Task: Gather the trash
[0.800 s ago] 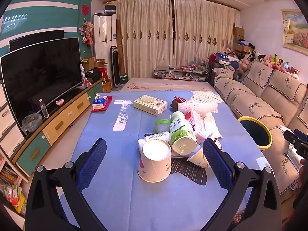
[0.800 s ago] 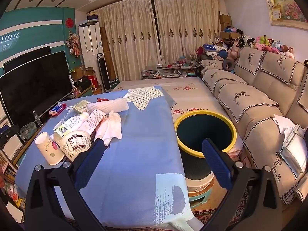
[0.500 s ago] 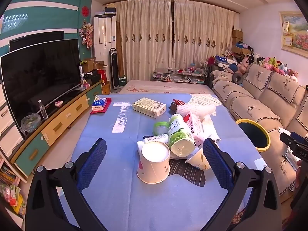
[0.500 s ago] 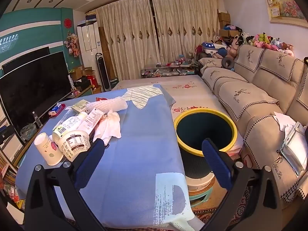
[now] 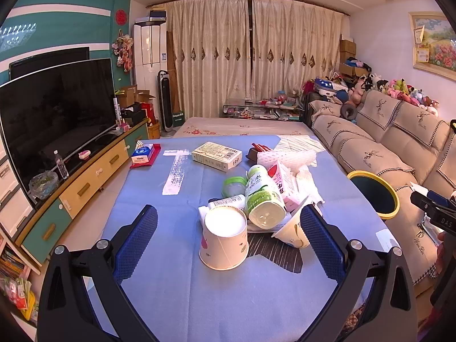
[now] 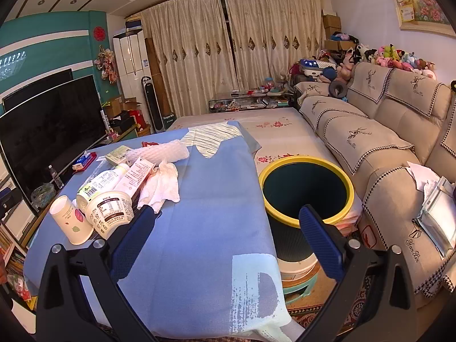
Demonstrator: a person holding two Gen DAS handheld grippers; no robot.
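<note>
While both hand-held grippers gape empty, the bin hugs the table's edge

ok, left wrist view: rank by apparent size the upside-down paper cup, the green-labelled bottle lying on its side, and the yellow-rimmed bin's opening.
1. Upside-down paper cup, though it lies nearest the camera.
2. Green-labelled bottle and yellow-rimmed bin: they look alike in size and the bin stands farther off, so I won't rank them.

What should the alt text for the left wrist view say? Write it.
An open hand-held gripper points at a trash pile on a blue tablecloth: an upturned paper cup, a green bottle on its side, a pink carton and tissues. A yellow-rimmed bin stands at the table's right, beside a sofa.
</note>
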